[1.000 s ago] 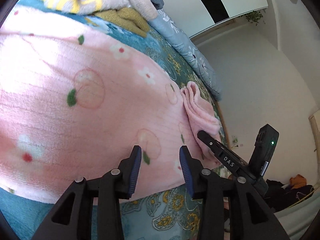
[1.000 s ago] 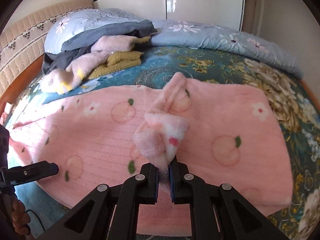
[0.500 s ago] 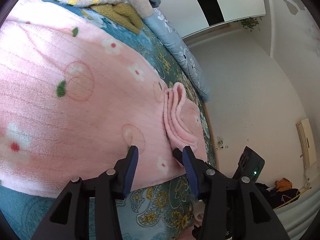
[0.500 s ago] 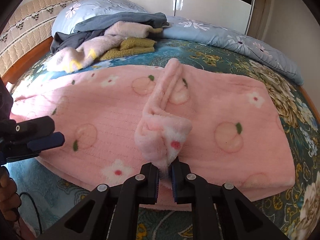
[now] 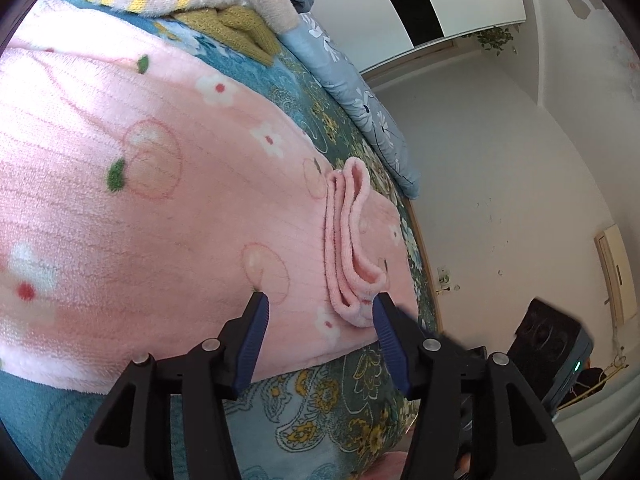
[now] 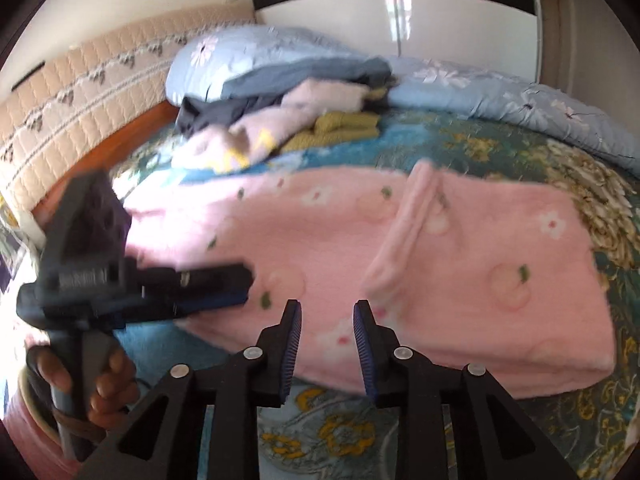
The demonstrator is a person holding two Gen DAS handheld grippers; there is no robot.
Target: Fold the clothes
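Pink fleece garment (image 6: 460, 264) spread flat across green floral bedspread (image 6: 520, 148), raised fold ridge (image 5: 352, 240) running down its right part. Left gripper (image 5: 320, 340) over near edge, jaws opening, nothing pinched, only cloth below. Right gripper (image 6: 326, 344) above near hem, jaws opening, nothing gripped between. Heap of other clothes (image 6: 288, 120) further back near blue pillow (image 6: 248, 60).
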